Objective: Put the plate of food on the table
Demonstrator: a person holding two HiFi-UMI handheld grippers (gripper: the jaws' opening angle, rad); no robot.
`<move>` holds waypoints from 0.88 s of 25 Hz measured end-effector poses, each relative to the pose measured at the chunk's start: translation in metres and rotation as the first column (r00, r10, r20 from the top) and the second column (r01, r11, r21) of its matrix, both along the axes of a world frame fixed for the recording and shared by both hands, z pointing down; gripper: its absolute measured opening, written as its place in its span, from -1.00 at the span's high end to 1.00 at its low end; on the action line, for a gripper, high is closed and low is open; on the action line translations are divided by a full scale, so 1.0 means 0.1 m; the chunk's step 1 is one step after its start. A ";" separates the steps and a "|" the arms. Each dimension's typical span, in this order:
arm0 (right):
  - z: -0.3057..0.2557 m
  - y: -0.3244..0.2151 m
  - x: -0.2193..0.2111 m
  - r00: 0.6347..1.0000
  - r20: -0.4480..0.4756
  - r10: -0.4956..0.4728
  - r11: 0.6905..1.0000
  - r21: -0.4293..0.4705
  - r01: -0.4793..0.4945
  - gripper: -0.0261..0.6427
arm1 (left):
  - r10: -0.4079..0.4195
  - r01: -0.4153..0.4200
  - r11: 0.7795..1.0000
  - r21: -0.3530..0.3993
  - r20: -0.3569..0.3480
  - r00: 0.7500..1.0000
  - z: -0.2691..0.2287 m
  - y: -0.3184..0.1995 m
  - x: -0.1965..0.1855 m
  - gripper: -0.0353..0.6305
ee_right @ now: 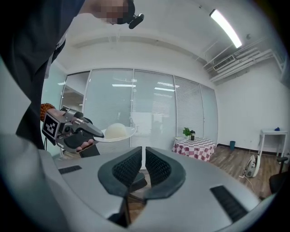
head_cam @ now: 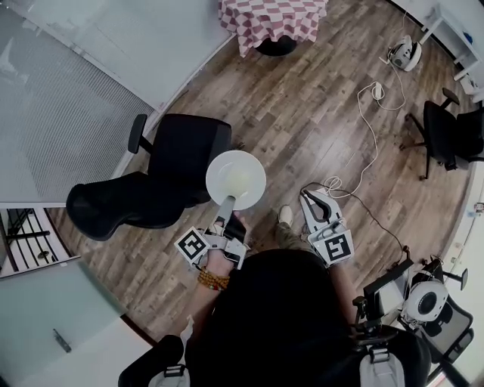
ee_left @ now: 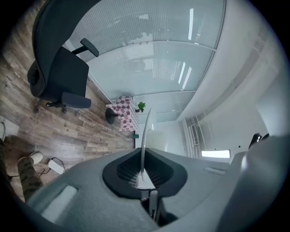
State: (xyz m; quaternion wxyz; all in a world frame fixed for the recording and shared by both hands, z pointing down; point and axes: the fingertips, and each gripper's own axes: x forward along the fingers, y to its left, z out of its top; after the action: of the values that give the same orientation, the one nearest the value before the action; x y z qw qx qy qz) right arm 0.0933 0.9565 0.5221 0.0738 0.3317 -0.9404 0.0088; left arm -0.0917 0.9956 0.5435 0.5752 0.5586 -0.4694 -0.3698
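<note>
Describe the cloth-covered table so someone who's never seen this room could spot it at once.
Follow the wooden floor to its far end, by the glass wall. The table there stands on a dark pedestal; unlike anything nearby, it wears a red-and-white checked cloth and carries a potted plant.

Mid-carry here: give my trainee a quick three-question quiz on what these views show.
1. True or false: the right gripper carries a cup.
2. What holds the plate of food?
A) the left gripper, by the rim
B) the right gripper, by the rim
C) both grippers together
3. Short answer: does the plate already sit on the checkered table?

Key
1. False: nothing stands between its jaws.
2. A.
3. No: it is held in the air beside the black chair, apart from the checkered table.
</note>
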 end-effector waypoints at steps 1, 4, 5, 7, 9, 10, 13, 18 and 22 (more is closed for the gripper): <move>0.01 -0.06 0.04 1.000 -0.005 -0.006 1.000 0.004 0.006 0.88 | -0.001 0.001 1.000 0.000 0.003 1.000 0.00 -0.07 0.04 0.84; 0.03 -0.23 0.16 0.999 -0.012 -0.045 0.999 0.009 0.045 0.87 | -0.007 0.007 1.000 0.006 0.010 1.000 0.00 -0.29 0.18 0.84; 0.03 -0.28 0.19 0.998 -0.017 -0.059 0.998 0.012 0.060 0.87 | -0.009 0.009 1.000 0.011 0.013 1.000 -0.01 -0.36 0.23 0.84; 0.05 -0.37 0.29 0.997 -0.028 -0.079 0.997 0.015 0.079 0.87 | -0.015 0.015 1.000 0.021 0.020 1.000 -0.03 -0.48 0.31 0.84; 0.07 -0.49 0.41 0.996 -0.035 -0.083 0.996 0.007 0.084 0.87 | -0.030 0.030 0.999 0.026 0.020 0.999 -0.04 -0.60 0.38 0.84; 0.08 -0.57 0.46 0.996 -0.035 -0.081 0.997 0.006 0.081 0.87 | -0.039 0.038 0.999 0.029 0.017 0.999 -0.05 -0.67 0.41 0.84; 0.09 -0.72 0.55 0.997 -0.029 -0.073 0.997 0.011 0.073 0.87 | -0.061 0.061 0.998 0.034 0.009 0.998 -0.05 -0.80 0.44 0.84; 0.14 -0.88 0.47 0.996 -0.031 -0.085 0.996 0.011 0.086 0.87 | -0.079 0.078 0.996 0.034 0.009 0.997 -0.02 -1.01 0.32 0.84; 0.16 -1.06 0.32 0.995 -0.049 -0.090 0.996 0.006 0.090 0.87 | -0.069 0.069 0.997 0.027 -0.009 0.998 0.03 -1.25 0.19 0.84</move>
State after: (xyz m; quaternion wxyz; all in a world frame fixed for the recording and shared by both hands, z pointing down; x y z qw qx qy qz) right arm 0.1252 0.8508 0.5385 0.0958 0.2896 -0.9523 -0.0065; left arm -0.0729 0.8701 0.5465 0.5562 0.5486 -0.4810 -0.3980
